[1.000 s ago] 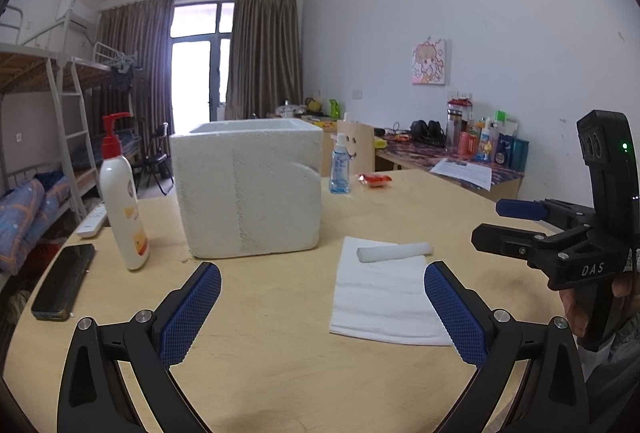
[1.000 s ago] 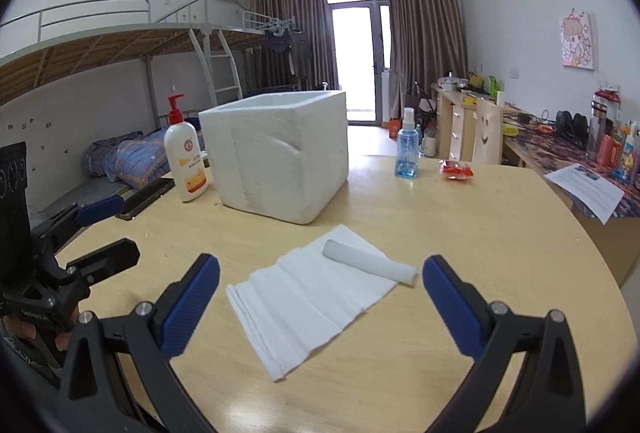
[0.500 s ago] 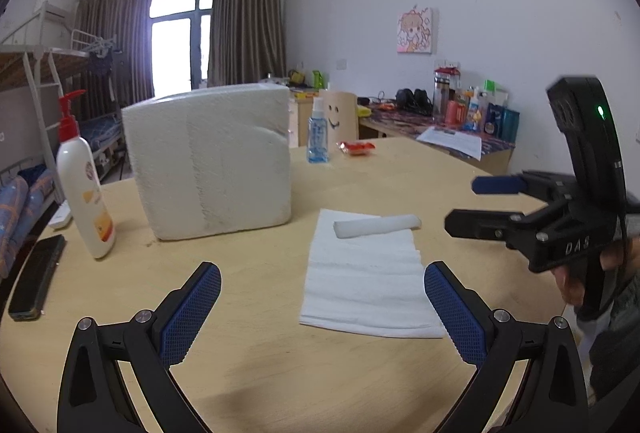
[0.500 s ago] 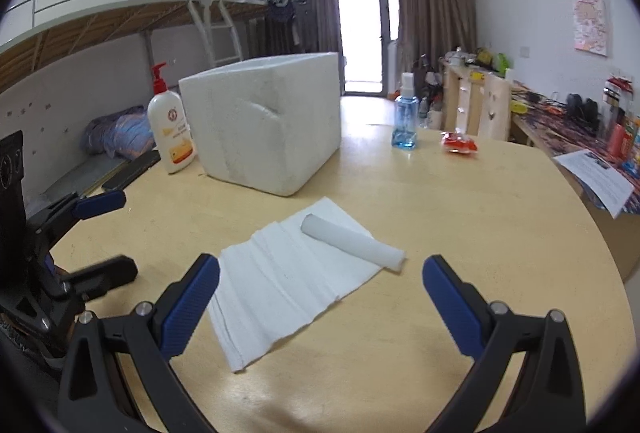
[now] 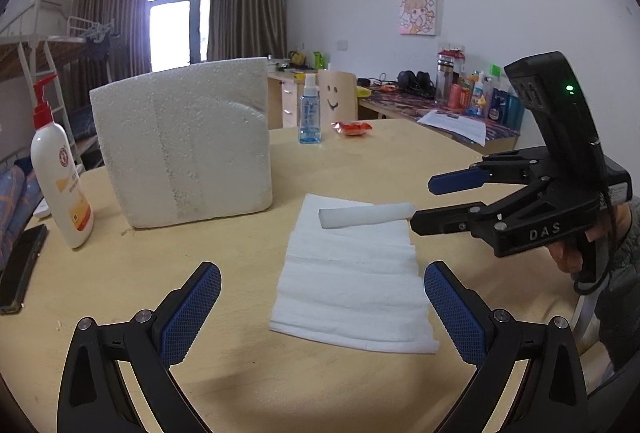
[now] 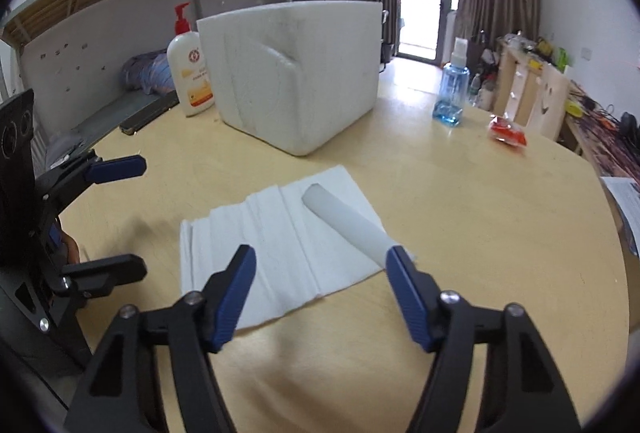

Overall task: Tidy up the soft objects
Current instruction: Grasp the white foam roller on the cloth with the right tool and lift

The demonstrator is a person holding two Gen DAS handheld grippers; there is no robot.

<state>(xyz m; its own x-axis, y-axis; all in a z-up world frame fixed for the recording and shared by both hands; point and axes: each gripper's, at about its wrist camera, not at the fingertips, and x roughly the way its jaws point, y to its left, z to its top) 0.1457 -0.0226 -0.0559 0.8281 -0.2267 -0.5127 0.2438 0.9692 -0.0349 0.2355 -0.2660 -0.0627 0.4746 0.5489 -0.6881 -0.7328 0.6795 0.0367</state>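
Foam roll [image 6: 343, 224] lies on the white cloth [image 5: 352, 273] just before the foam box [image 5: 184, 141]. It looks light and soft, best taken at its near end. Right tongs [image 6: 321, 271], closing lately, hold nothing; left tongs [image 5: 320, 309] stand spread.

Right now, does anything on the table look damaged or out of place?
Yes. The white foam box has a dent pressed into its side, near the upper corner. The flat white cloth lies unfolded, with a small white roll resting across its far end.
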